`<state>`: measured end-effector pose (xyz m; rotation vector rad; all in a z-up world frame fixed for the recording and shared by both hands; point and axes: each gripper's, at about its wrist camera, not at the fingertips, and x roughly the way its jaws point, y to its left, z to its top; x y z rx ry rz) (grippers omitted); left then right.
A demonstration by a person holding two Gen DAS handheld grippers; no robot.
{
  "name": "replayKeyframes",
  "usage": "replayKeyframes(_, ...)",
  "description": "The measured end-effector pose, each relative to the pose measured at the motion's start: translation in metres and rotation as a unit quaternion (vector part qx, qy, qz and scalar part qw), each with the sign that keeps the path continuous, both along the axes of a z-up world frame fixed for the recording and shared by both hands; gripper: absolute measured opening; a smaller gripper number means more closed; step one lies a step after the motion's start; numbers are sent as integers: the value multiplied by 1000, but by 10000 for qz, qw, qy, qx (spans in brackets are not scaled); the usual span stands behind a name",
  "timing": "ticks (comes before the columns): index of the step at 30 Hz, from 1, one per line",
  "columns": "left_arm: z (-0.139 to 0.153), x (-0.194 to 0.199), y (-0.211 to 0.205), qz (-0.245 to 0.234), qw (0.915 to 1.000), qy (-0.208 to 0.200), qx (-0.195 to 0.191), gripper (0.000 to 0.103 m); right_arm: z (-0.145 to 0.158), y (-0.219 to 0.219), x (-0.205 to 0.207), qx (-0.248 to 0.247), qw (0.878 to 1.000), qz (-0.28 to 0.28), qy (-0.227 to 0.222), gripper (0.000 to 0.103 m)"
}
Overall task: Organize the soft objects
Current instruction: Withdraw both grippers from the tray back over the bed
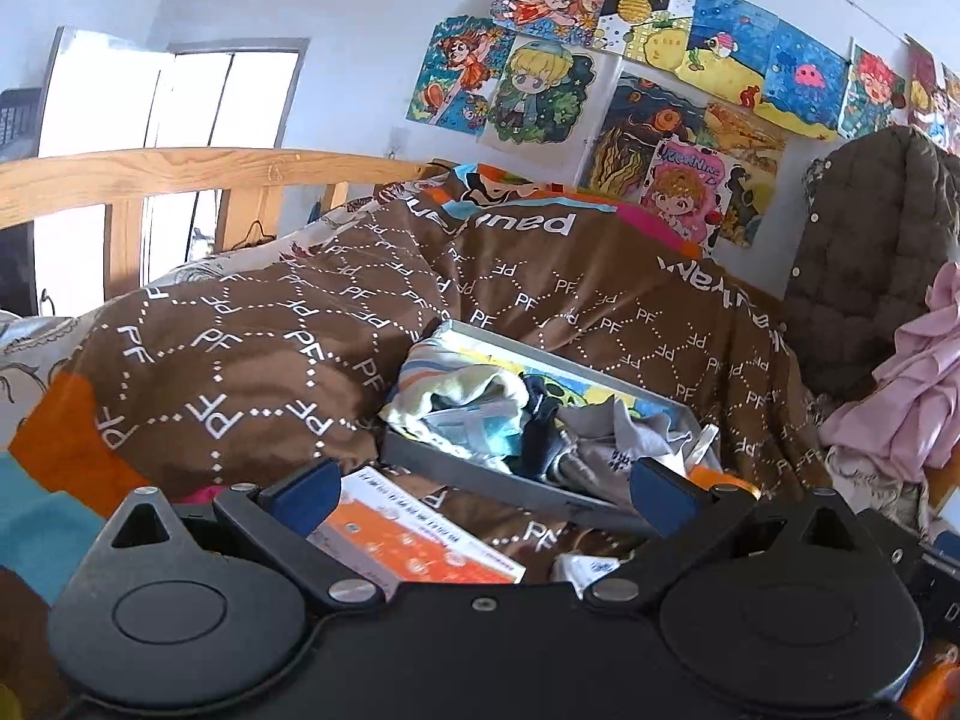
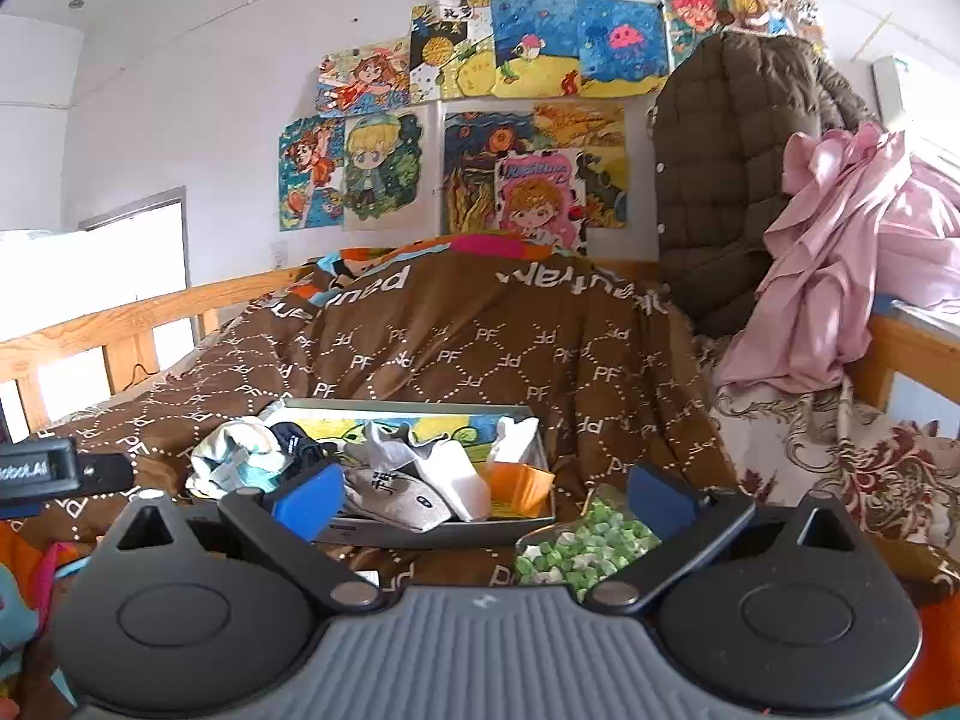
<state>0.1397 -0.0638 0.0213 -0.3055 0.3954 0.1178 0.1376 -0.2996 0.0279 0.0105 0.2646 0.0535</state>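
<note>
A shallow grey box (image 1: 480, 471) (image 2: 432, 531) lies on the brown quilt and holds several socks. In the right wrist view I see a grey sock (image 2: 396, 498), a white sock (image 2: 456, 471) and a pale rolled bundle (image 2: 240, 456) at its left end. In the left wrist view the bundle (image 1: 456, 390), a dark sock (image 1: 540, 426) and a grey sock (image 1: 624, 429) show. My left gripper (image 1: 483, 489) is open just short of the box, nothing between its blue pads. My right gripper (image 2: 483, 495) is also open, at the box's near edge.
The brown "PF" quilt (image 2: 480, 348) is heaped on a wooden-railed bed (image 1: 180, 171). An orange booklet (image 1: 414, 540) lies before the box, a bag of green-and-white pieces (image 2: 576, 546) at its right. A pink cloth (image 2: 840, 252) and quilted jacket (image 2: 720, 180) hang at the right.
</note>
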Motion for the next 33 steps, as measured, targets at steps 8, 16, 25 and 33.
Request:
replayKeyframes(8, -9, -29, 10, 36, 9989, -149, 449, 102, -11, 9, -20, 40, 9999, -120, 12, 103)
replayKeyframes(16, -16, -56, 27, 129, 9978, -262, 603, 102, -19, 20, -42, 51, 9999, -72, -69, 103)
replayKeyframes(25, -27, -76, 42, 245, 9976, -231, 604, 102, -30, 37, -61, 330, 9992, 209, 104, 103)
replayKeyframes(33, -37, -94, 45, 221, 9976, -253, 601, 102, -36, 40, -82, 663, 9974, 186, 203, 103)
